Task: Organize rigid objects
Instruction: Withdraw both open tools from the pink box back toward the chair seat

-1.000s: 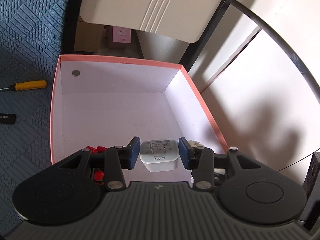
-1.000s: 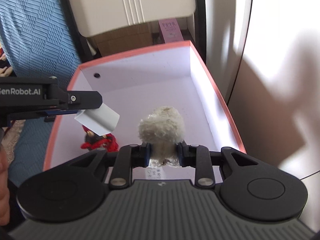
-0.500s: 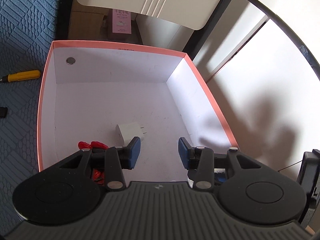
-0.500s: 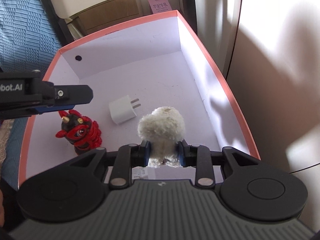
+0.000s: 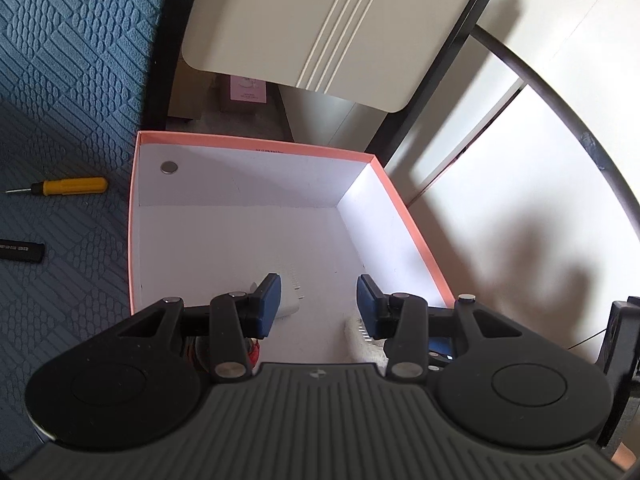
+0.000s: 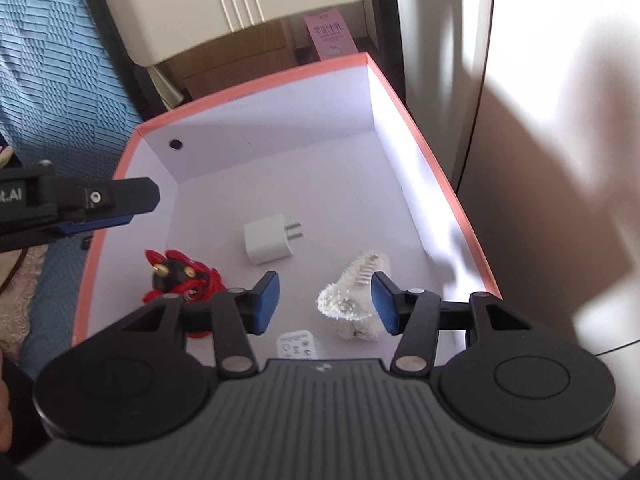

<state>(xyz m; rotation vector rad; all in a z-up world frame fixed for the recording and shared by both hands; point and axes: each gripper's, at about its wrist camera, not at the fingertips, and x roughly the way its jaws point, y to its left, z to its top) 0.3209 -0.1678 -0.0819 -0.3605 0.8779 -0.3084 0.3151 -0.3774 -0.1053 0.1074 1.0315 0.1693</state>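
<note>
A pink-rimmed white box [image 6: 440,184] holds a white plug adapter [image 6: 267,243], a red and black figurine [image 6: 176,278], a white fuzzy hair clip [image 6: 354,300] and a small white label [image 6: 295,346]. My right gripper [image 6: 324,306] is open above the box's near end, the fuzzy clip lying free between its fingers. My left gripper [image 5: 318,304] is open and empty over the box [image 5: 404,216]; the adapter [image 5: 290,300] shows partly behind its left finger. The left gripper also shows in the right wrist view [image 6: 104,204] at the box's left wall.
A yellow screwdriver [image 5: 64,187] and a black stick-shaped item [image 5: 20,251] lie on the blue textured cloth left of the box. A cream chair seat [image 5: 328,20] and a pink carton [image 5: 248,90] are behind the box. A white surface lies to the right.
My left gripper let the plug adapter drop into the box and stayed open. My right gripper opened and released the fuzzy clip, which now lies on the box floor.
</note>
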